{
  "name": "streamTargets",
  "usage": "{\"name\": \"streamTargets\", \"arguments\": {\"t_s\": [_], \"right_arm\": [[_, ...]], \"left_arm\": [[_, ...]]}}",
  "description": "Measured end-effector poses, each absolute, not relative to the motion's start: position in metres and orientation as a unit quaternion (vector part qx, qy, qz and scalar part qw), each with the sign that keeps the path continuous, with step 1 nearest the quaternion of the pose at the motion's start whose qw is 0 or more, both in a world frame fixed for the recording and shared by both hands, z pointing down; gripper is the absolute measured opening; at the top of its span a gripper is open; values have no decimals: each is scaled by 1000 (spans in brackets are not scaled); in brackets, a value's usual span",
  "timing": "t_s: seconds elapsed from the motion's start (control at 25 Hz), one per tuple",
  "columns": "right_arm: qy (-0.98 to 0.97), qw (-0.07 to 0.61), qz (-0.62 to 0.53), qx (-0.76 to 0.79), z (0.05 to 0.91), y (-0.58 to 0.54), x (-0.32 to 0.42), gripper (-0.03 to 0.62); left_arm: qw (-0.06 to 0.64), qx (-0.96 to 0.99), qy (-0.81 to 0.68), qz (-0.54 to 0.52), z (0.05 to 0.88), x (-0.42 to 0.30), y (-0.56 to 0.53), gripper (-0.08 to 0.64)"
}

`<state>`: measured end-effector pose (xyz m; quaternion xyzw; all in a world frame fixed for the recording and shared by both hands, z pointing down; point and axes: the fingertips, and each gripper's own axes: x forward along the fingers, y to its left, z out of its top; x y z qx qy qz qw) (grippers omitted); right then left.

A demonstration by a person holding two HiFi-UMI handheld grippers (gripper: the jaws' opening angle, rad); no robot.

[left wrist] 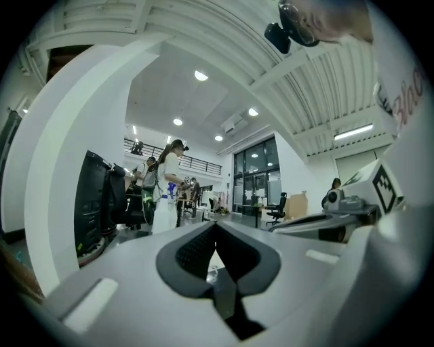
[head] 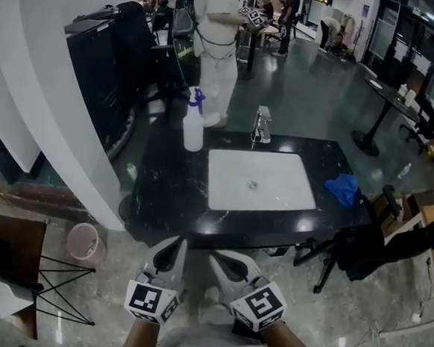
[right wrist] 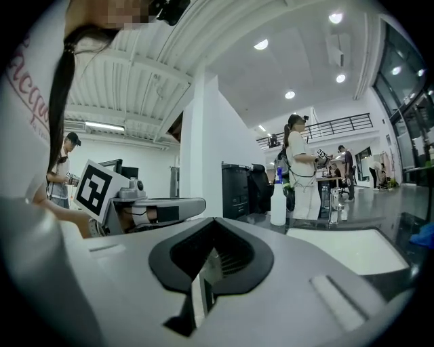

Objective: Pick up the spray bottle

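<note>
Two grippers are held low and close to the person's body, side by side, both pointing roughly level toward a black counter (head: pixel 163 195). In its own view the left gripper (left wrist: pixel 215 230) has its jaws closed tip to tip, with nothing between them. The right gripper (right wrist: pixel 211 227) likewise shows its jaws brought together at the tips and empty, with only a thin slit further back.

Well ahead of both sets of jaws, the spray bottle (head: pixel 194 126) stands upright on the far left part of the counter, a white body with a blue trigger head. Neither gripper touches it. In the right gripper view it rises ahead and to the right of the jaw tips; in the left gripper view it appears ahead and to the left, in front of a person in white (head: pixel 215 49) who stands beyond the counter.

Ahead and to the right of the jaws lies a white sink (head: pixel 275 189) set into the counter, with a chrome faucet (head: pixel 261 125) at its far edge. A blue cloth (head: pixel 343 188) lies right of the sink. A pink bin (head: pixel 84 241) sits on the floor left of the left jaws.
</note>
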<state>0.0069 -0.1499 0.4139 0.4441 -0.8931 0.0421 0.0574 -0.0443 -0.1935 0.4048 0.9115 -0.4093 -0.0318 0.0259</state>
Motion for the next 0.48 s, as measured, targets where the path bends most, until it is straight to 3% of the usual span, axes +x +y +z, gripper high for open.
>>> {"name": "streamTargets", "arguments": {"t_s": [0.36, 0.44, 0.48], "right_arm": [[-910, 58, 18, 411, 403, -242, 16, 2], [-909, 62, 22, 412, 406, -254, 21, 2], [-908, 65, 25, 414, 408, -259, 24, 2]], "left_arm": [[5, 903, -429, -25, 400, -23, -292, 10], [2, 905, -424, -14, 403, -17, -311, 120], [0, 906, -423, -8, 404, -14, -321, 127]]}}
